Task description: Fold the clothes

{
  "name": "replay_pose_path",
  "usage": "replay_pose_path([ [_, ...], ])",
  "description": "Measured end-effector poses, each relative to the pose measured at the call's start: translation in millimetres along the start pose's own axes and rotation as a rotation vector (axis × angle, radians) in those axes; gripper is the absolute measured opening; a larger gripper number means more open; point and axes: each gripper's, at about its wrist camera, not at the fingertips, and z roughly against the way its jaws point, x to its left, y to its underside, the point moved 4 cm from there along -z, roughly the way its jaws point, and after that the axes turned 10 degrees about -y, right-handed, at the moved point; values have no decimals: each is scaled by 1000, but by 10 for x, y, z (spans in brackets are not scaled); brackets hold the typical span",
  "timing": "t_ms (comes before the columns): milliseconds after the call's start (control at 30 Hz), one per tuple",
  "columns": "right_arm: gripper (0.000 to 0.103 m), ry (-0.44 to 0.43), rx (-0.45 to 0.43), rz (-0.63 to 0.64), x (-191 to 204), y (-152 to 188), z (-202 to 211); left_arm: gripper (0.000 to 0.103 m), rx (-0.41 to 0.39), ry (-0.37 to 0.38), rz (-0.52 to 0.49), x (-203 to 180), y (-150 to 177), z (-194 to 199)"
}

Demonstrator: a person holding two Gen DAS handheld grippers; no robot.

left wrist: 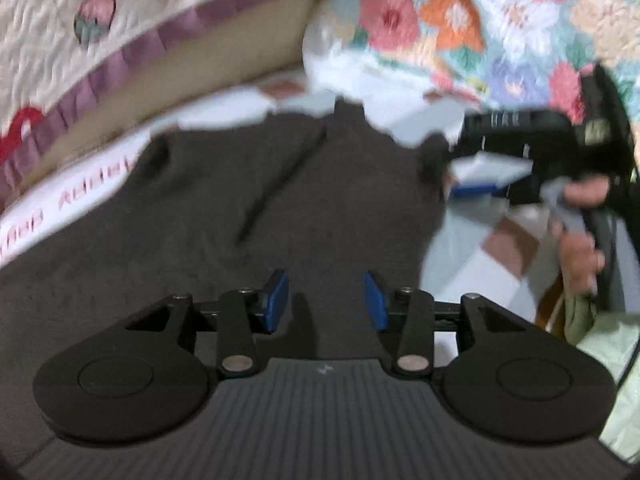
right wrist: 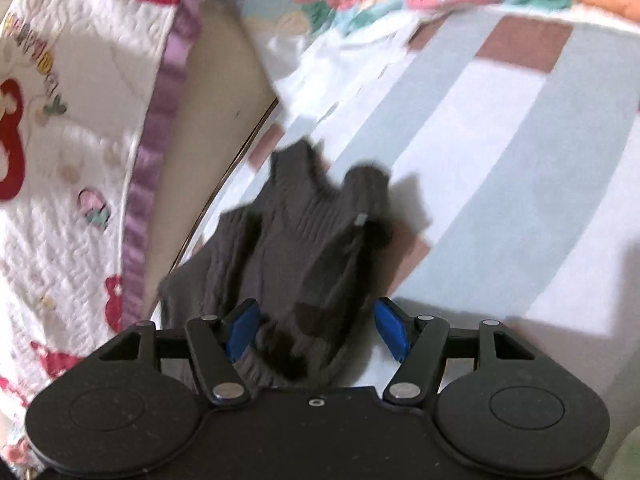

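Note:
A dark grey knit garment (left wrist: 240, 208) lies spread on the bed sheet and fills the middle of the left wrist view. My left gripper (left wrist: 326, 300) hovers over its near part, blue pads apart with only cloth lying flat behind them. At the right edge of that view a person's hand (left wrist: 580, 196) holds my right gripper (left wrist: 460, 172), which sits at the garment's right edge. In the right wrist view the garment (right wrist: 312, 232) is bunched, ribbed part uppermost. My right gripper (right wrist: 316, 332) is open around its near end, and the right pad stands apart from the cloth.
A white quilt with a purple ruffled border (left wrist: 132, 48) lies along the left. A floral quilt (left wrist: 480, 20) is heaped at the back right. The sheet (right wrist: 500, 160) has pale blue, white and brown patches and stretches to the right of the garment.

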Motion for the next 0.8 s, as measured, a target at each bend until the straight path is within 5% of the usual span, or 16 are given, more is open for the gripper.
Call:
replay_pose_path([
  [67, 70, 16, -20, 136, 123, -52, 57, 52, 111, 34, 71, 26, 110, -11],
  [133, 66, -91, 20, 443, 412, -59, 21, 53, 155, 116, 87, 46, 190, 5],
  [200, 66, -234, 178, 726, 667, -31, -102, 56, 168, 192, 92, 68, 252, 30],
  [267, 64, -387, 369, 821, 777, -57, -239, 57, 147, 212, 96, 94, 266, 13],
  [400, 67, -437, 578, 823, 769, -237, -519, 61, 83, 210, 111, 149, 254, -67],
  [533, 72, -490, 802, 690, 547, -367, -770, 62, 99, 313, 200, 213, 291, -125],
  [700, 72, -494, 743, 608, 356, -584, -747, 68, 154, 257, 130, 197, 360, -53],
  [800, 72, -503, 864, 597, 315, -417, -813, 68, 158, 215, 130, 220, 416, -135],
])
